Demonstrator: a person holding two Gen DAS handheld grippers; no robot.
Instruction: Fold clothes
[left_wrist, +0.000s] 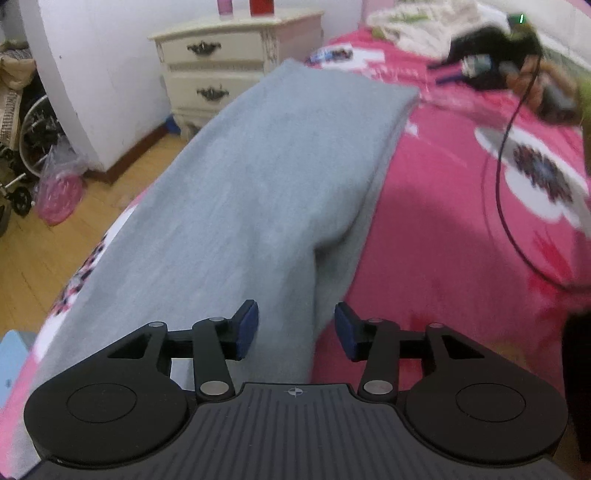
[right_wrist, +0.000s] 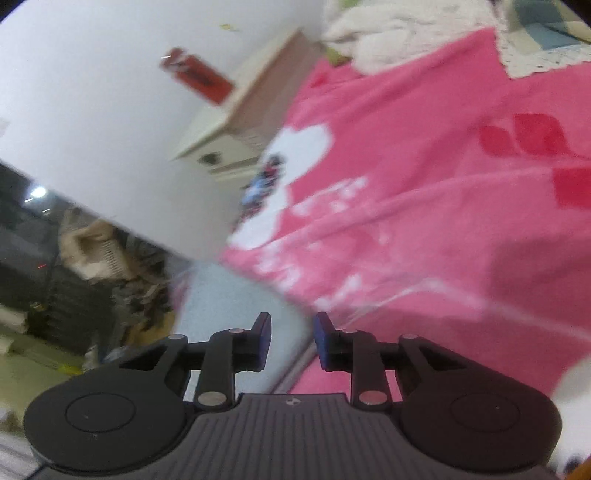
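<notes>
A light grey garment (left_wrist: 258, 177) lies in a long folded strip on the pink flowered bedspread (left_wrist: 443, 221), along the bed's left edge. My left gripper (left_wrist: 295, 330) is open, its blue pads either side of the garment's near end, holding nothing. My right gripper (left_wrist: 517, 62) shows blurred at the far right of the left wrist view, above the bed. In the right wrist view my right gripper (right_wrist: 291, 341) is open over a corner of the grey garment (right_wrist: 236, 306), with nothing between its pads. That view is blurred and tilted.
A cream nightstand (left_wrist: 229, 59) stands past the bed's far left corner, with red and pink items on top. A black cable (left_wrist: 506, 177) crosses the bedspread (right_wrist: 424, 184) at right. A white blanket (left_wrist: 417, 22) is heaped at the head. Wooden floor, a pink bag (left_wrist: 59, 188) and a wheelchair lie left.
</notes>
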